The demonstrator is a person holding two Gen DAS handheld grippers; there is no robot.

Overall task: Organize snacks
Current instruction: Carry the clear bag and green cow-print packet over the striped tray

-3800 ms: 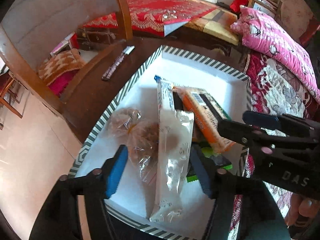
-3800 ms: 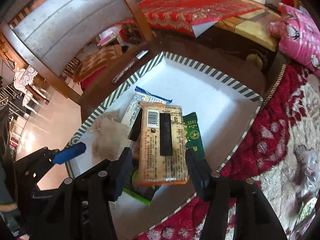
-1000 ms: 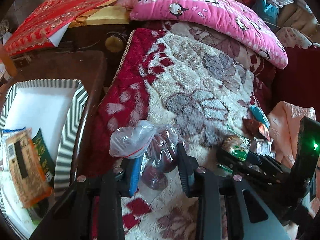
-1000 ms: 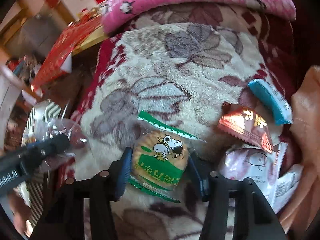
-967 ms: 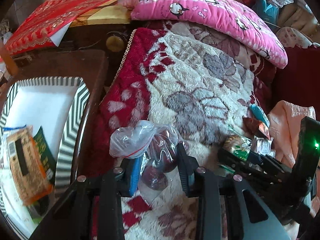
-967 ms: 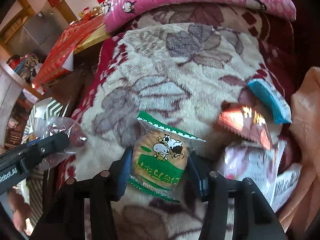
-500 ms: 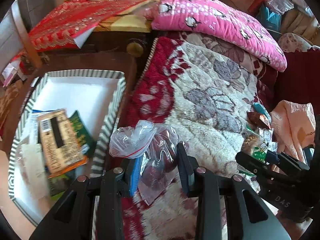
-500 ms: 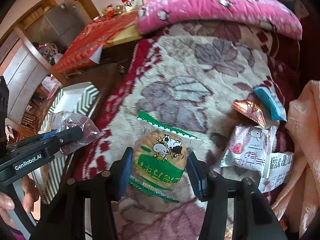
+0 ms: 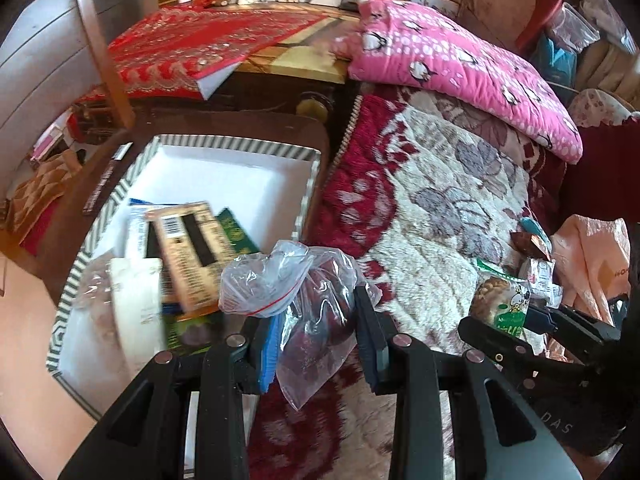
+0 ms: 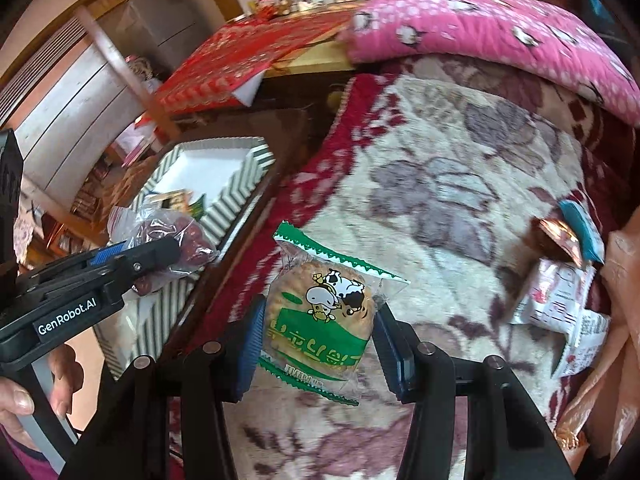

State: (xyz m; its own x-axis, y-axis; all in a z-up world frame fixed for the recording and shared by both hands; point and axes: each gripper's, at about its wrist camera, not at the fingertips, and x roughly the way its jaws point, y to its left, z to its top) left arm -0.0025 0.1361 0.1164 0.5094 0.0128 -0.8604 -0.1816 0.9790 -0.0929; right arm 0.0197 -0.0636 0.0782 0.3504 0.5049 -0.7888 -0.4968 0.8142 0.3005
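My left gripper (image 9: 316,332) is shut on a clear bag of dark red dates (image 9: 308,300) and holds it in the air beside the striped box (image 9: 224,146). The box holds several snack packs, with an orange pack (image 9: 192,252) on top. My right gripper (image 10: 318,344) is shut on a green-and-white cookie pack (image 10: 320,312) above the flowered blanket (image 10: 440,184). The date bag (image 10: 164,232) and the box (image 10: 240,184) show at the left of the right wrist view. The cookie pack (image 9: 500,304) shows at the right of the left wrist view.
More snack packs lie on the blanket at the right: a white pack (image 10: 560,300), a copper foil pack (image 10: 556,236) and a blue pack (image 10: 580,224). A pink pillow (image 9: 460,64) lies at the back. The box sits on a dark wooden table (image 9: 240,124).
Both grippers have lifted their snacks off the blanket and moved left toward the striped box, which now fills more of both views.
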